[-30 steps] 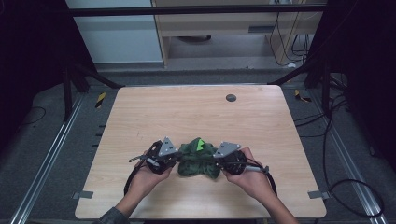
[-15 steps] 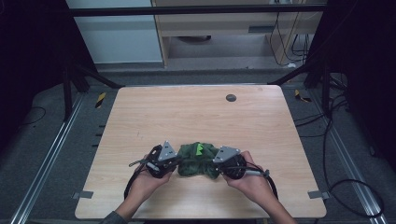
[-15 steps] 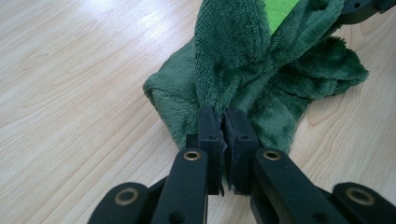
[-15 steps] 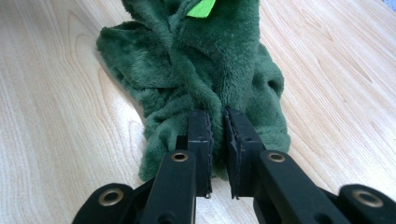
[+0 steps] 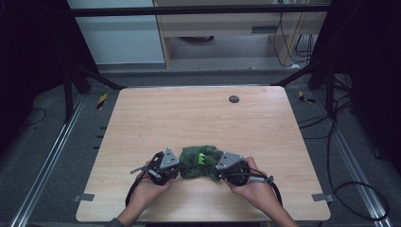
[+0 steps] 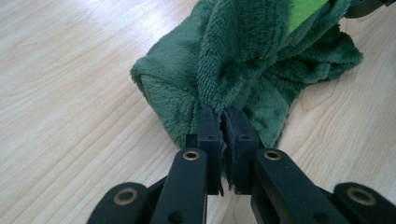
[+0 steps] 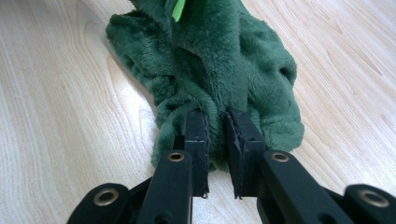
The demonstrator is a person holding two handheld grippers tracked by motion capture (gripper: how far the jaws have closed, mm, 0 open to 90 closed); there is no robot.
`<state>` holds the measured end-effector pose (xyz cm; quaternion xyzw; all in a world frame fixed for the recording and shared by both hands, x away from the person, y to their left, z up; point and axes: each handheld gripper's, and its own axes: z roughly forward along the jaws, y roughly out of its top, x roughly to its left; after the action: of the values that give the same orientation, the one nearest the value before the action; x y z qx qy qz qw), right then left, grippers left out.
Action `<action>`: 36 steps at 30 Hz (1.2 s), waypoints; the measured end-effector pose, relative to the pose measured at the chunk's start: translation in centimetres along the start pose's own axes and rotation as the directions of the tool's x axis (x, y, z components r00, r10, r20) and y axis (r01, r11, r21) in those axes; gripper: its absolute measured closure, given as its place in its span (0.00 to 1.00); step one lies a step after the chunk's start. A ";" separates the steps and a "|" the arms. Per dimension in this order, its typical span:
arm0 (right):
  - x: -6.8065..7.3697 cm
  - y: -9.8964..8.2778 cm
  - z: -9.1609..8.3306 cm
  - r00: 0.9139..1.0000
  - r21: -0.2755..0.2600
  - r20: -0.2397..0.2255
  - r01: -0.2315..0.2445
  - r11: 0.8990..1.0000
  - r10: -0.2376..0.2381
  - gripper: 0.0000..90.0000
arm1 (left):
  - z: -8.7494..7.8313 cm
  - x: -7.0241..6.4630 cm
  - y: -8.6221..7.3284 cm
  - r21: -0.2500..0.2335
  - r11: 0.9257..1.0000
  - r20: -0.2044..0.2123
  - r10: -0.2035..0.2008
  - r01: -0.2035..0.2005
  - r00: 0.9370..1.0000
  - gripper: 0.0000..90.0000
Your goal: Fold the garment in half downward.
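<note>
Currently we hold one item in work: a dark green plush cloth (image 5: 198, 162), bunched on the near part of the wooden table (image 5: 198, 113), at about 6 o'clock from the table's middle.

- Left gripper (image 6: 223, 122): jaws clamped together on a fold at the cloth's left end, at 9 o'clock of the bundle.
- Right gripper (image 7: 217, 122): jaws closed on a thick fold at the cloth's right end, at 3 o'clock of the bundle; pile fills the gap between them.
- Cloth: crumpled, resting on the table between the two grippers; a bright green tag (image 5: 202, 158) shows near its top.
- Farther off, at 12 o'clock: a small dark round spot (image 5: 233, 99) on the tabletop.

Progress, as we judge it: both grasps are made; spreading or folding the cloth is still to do.
</note>
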<state>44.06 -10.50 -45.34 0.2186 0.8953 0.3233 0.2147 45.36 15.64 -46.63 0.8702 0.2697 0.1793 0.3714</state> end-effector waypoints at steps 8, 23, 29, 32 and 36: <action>0.2 -0.3 -0.2 1.000 -0.004 0.003 -0.017 1.000 0.017 0.83 | 0.1 -0.2 -0.2 -0.002 1.000 0.000 0.001 -0.001 1.000 0.94; 0.5 -0.6 -0.1 1.000 -0.007 0.007 -0.030 1.000 0.030 0.78 | 0.4 -0.2 -0.7 -0.002 1.000 -0.009 -0.001 0.001 1.000 0.90; 0.4 -0.8 0.0 1.000 -0.006 0.004 -0.029 1.000 0.029 0.81 | 0.6 -0.2 -0.6 -0.001 1.000 -0.013 0.006 -0.006 1.000 0.91; 0.3 -0.7 0.1 1.000 -0.012 -0.002 -0.031 0.999 0.031 0.89 | 0.6 -0.1 -0.5 -0.006 1.000 -0.015 0.000 -0.001 1.000 0.97; 0.2 -0.6 -0.1 0.999 -0.021 0.004 -0.034 0.999 0.034 0.92 | 0.3 -0.1 -0.3 -0.021 1.000 -0.020 -0.003 0.002 1.000 0.99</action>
<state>43.70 -10.87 -45.68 0.2323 0.8875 0.3357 0.2136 45.35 15.57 -47.10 0.8642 0.2726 0.1901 0.3778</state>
